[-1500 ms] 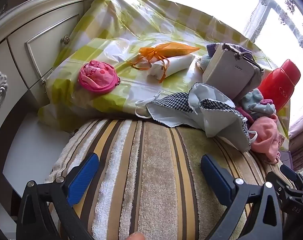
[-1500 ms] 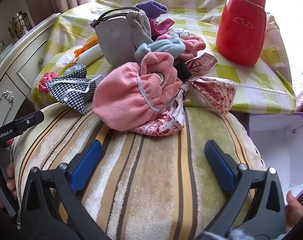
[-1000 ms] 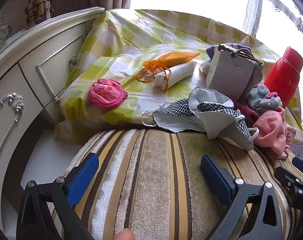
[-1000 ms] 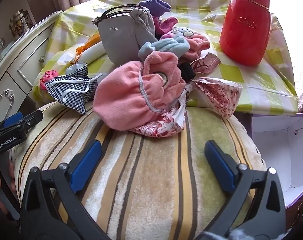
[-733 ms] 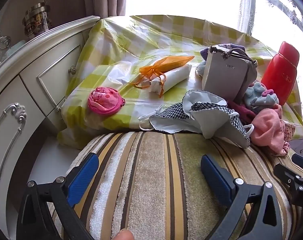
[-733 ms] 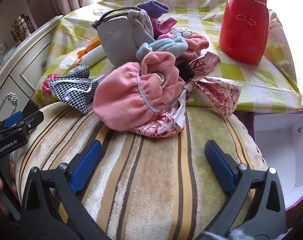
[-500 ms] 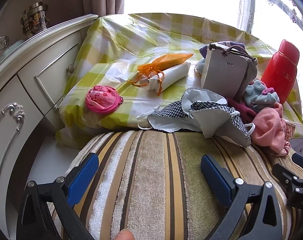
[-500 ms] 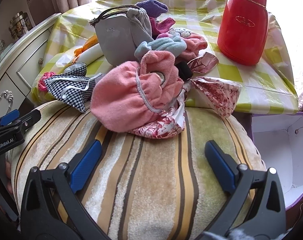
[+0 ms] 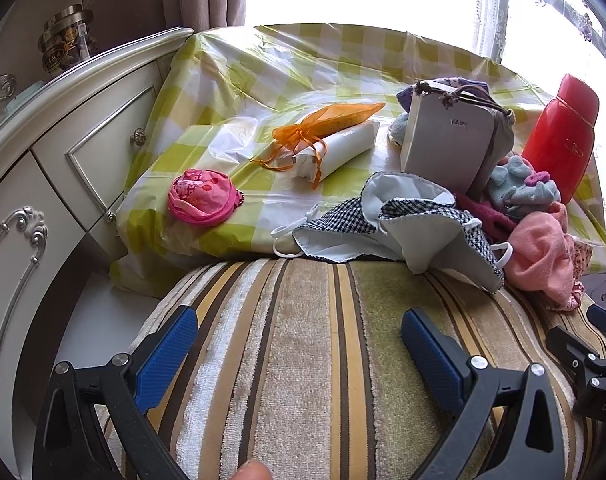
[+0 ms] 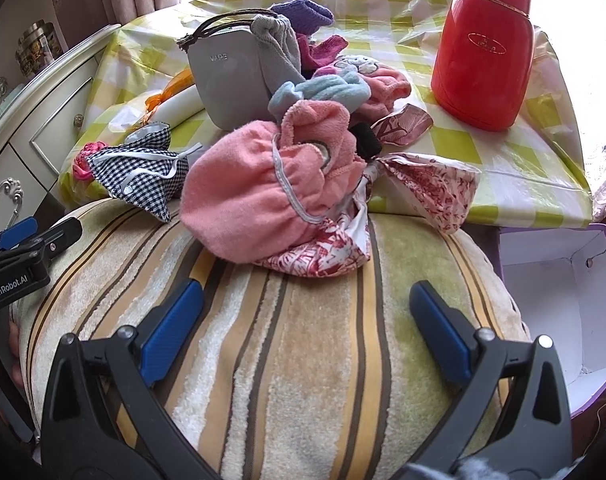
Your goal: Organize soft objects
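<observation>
A striped plush cushion (image 9: 315, 360) (image 10: 303, 340) lies in front of a table with a yellow checked cloth (image 9: 239, 80). My left gripper (image 9: 299, 336) and right gripper (image 10: 307, 312) are both open, fingers spread over the cushion. A pink terry pouch (image 10: 263, 196) and a red-patterned cloth (image 10: 315, 256) rest on the cushion's far edge, next to a black-and-white checked pouch (image 9: 391, 224) (image 10: 143, 176). Behind lie a grey bag (image 10: 231, 76), a blue sock (image 10: 327, 92), a pink round pouch (image 9: 203, 196) and an orange mesh bag (image 9: 327, 124).
A red flask (image 10: 483, 44) stands at the table's back right. An open white box with purple sides (image 10: 563, 300) sits right of the cushion. A cream cabinet with drawers (image 9: 43, 184) stands on the left. A white roll (image 9: 339, 152) lies by the orange bag.
Both grippers stay open over the cushion. The left wrist view has pulled back and risen, showing more cabinet and curtain. The right wrist view has barely shifted.
</observation>
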`<action>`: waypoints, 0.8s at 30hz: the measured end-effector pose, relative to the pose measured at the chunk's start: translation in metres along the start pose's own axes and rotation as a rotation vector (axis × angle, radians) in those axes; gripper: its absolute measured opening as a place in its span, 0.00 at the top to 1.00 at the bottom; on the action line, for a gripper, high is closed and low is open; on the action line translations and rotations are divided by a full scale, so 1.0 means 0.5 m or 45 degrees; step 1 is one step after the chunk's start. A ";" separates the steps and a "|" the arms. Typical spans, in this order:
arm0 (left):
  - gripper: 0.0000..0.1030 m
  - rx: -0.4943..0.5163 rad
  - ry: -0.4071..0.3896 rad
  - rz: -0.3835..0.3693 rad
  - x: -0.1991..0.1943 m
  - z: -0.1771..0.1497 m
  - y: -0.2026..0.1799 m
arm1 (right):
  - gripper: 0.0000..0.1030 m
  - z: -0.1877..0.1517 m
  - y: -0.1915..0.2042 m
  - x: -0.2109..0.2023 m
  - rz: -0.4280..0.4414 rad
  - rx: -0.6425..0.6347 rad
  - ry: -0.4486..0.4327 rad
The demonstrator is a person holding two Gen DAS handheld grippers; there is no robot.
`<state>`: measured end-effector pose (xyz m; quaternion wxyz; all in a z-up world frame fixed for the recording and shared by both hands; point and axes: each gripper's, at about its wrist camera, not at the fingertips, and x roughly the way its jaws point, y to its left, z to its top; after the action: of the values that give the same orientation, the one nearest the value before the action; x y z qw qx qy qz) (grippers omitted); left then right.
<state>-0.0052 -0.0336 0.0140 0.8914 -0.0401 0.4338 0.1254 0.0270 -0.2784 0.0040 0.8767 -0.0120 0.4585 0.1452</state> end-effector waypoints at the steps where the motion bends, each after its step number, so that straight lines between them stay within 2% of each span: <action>1: 0.00 0.001 -0.001 0.001 0.000 0.000 0.000 | 0.00 -0.001 -0.001 0.000 0.003 0.004 -0.001; 24: 0.00 -0.004 -0.002 -0.002 0.002 0.000 0.001 | 0.00 0.003 -0.001 0.002 0.007 0.008 0.012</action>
<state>-0.0049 -0.0331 0.0132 0.8917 -0.0419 0.4330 0.1254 0.0289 -0.2784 0.0041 0.8742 -0.0086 0.4630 0.1461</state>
